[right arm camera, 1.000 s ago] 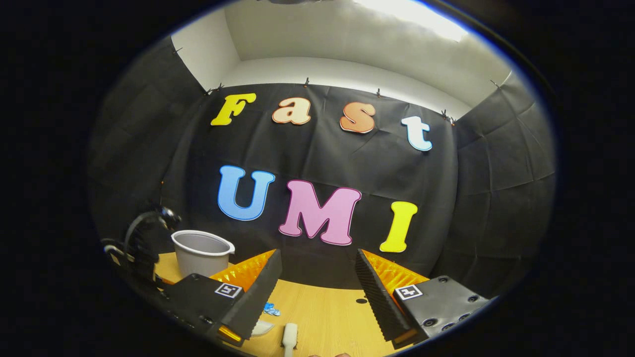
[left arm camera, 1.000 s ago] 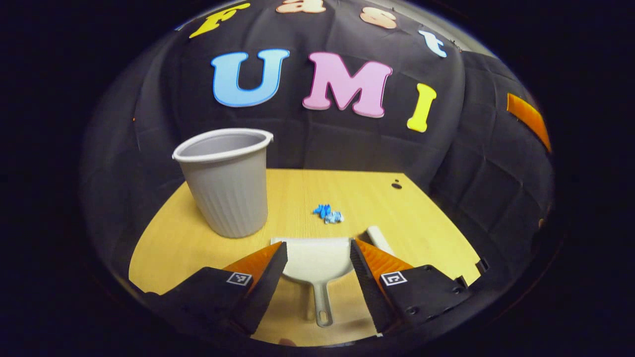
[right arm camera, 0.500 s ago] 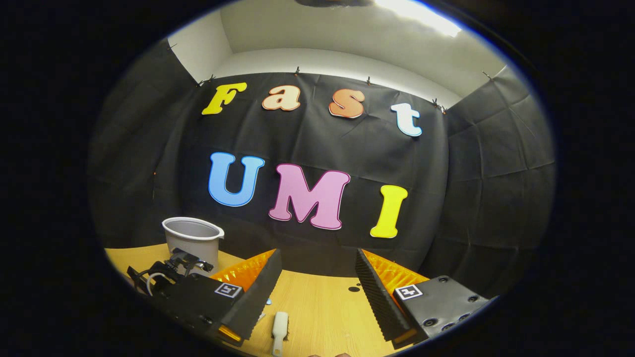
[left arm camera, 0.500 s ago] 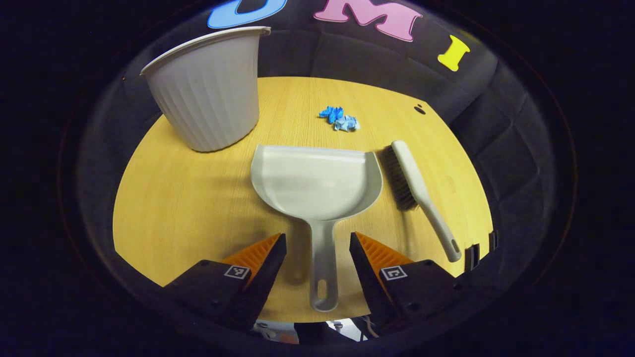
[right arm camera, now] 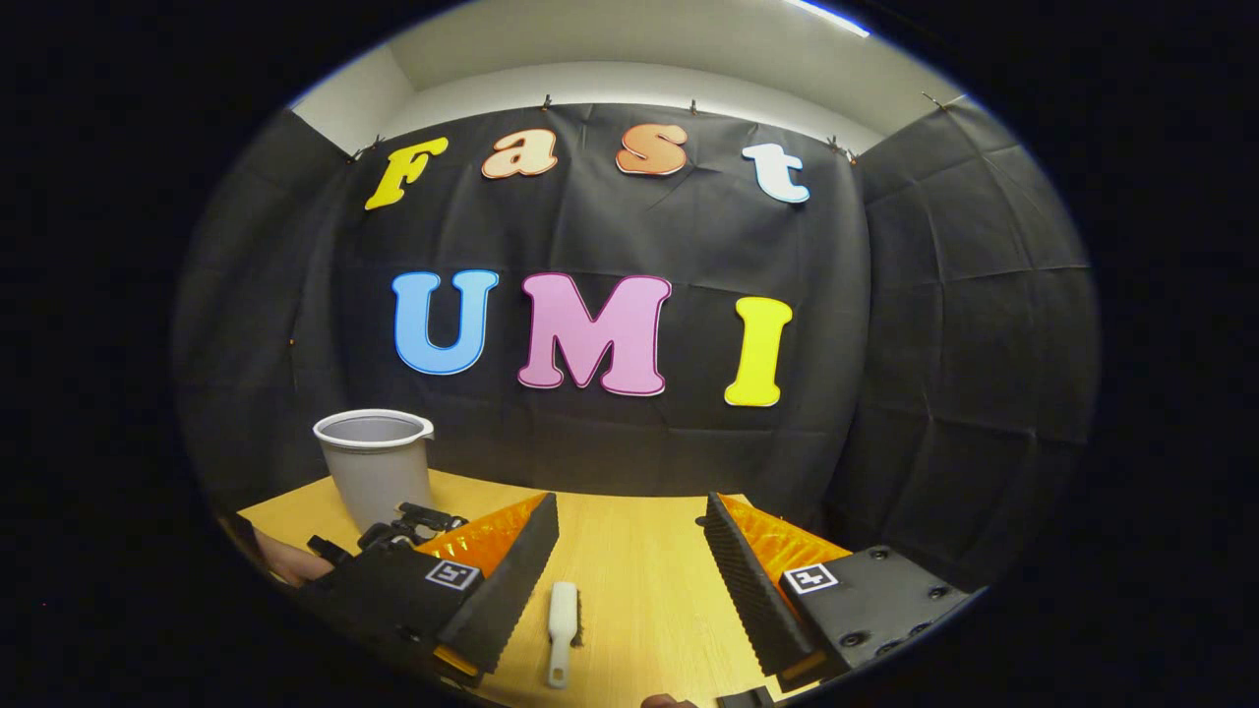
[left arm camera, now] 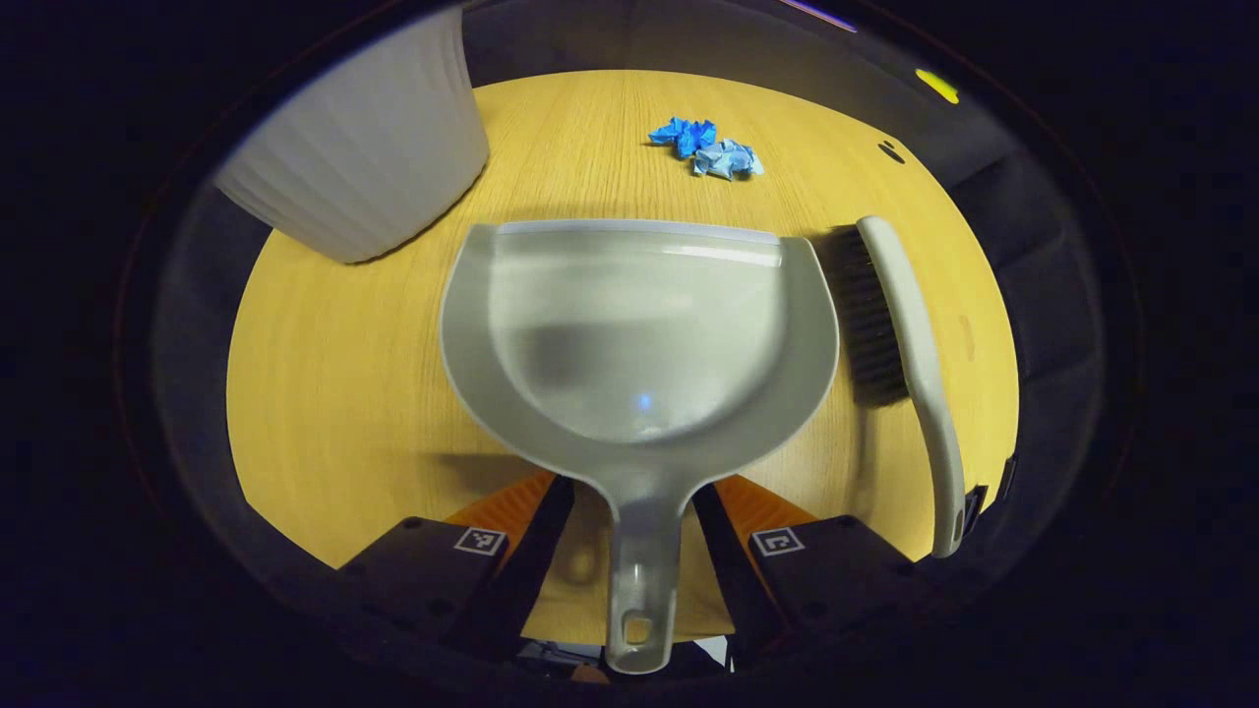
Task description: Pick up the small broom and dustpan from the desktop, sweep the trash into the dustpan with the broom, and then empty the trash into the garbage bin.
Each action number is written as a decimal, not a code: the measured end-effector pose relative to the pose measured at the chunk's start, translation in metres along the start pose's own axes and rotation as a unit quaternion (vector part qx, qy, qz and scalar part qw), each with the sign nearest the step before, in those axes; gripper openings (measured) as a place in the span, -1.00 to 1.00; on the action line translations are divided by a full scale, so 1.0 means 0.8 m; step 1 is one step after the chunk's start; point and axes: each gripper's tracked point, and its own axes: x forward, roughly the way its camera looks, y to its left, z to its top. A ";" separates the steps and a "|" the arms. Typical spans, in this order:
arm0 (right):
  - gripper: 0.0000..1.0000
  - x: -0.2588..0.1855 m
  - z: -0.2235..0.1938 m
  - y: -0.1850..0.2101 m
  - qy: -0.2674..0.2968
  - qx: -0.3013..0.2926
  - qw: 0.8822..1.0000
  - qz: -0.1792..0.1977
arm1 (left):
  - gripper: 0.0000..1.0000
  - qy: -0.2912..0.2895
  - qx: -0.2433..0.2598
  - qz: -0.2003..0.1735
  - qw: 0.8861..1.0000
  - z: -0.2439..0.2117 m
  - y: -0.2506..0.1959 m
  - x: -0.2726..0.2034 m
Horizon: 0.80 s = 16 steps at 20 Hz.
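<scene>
At the frame's lower centre the left tongs (left arm camera: 629, 531) stand spread astride the handle of the dustpan (left arm camera: 639, 334) (light, stiff plastic, likely slippery), best pinched mid-handle; right tongs (right arm camera: 629, 580) also spread.

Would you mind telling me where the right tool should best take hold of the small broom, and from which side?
Probably on the bare handle of the small broom, from above. It lies flat on the desktop with the slim handle pointing toward the near edge and its bristles facing the dustpan. The right tool hangs open over it; closing across the handle's width avoids the bristles.
</scene>
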 end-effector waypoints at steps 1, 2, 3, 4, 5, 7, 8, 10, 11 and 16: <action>0.92 0.002 -0.004 0.003 0.003 0.000 1.000 0.006 | 0.34 0.006 0.001 0.004 1.000 0.002 0.002 0.003; 0.92 0.006 -0.011 0.005 0.012 0.001 1.000 0.009 | 0.32 0.017 0.000 -0.001 1.000 -0.001 -0.002 0.005; 0.90 0.009 -0.021 0.005 0.027 0.002 1.000 0.009 | 0.28 0.032 -0.005 -0.012 0.999 -0.005 -0.005 0.006; 0.92 0.011 -0.031 0.006 0.040 0.008 0.999 0.012 | 0.17 0.036 -0.009 -0.012 0.999 -0.006 -0.006 0.006; 0.92 0.013 -0.036 0.009 0.049 0.014 0.999 0.014 | -0.09 0.037 -0.007 -0.021 0.999 -0.004 -0.008 0.005; 0.92 0.017 -0.050 0.013 0.071 0.020 0.997 0.020 | -0.26 0.041 0.000 -0.025 0.999 -0.004 -0.008 0.000; 0.92 0.017 -0.060 0.016 0.088 0.021 0.996 0.024 | -0.36 0.039 0.003 -0.027 0.999 -0.003 -0.007 0.005; 0.92 0.015 -0.072 0.022 0.112 0.023 0.993 0.029 | -0.39 0.034 0.004 -0.034 0.999 -0.002 -0.007 0.005; 0.92 0.014 -0.079 0.028 0.124 0.023 0.991 0.034 | -0.40 0.029 0.005 -0.040 0.999 -0.003 -0.006 0.005; 0.89 0.022 -0.138 0.073 0.230 0.016 0.971 0.058 | -0.41 -0.003 0.007 -0.081 0.997 -0.002 -0.002 0.005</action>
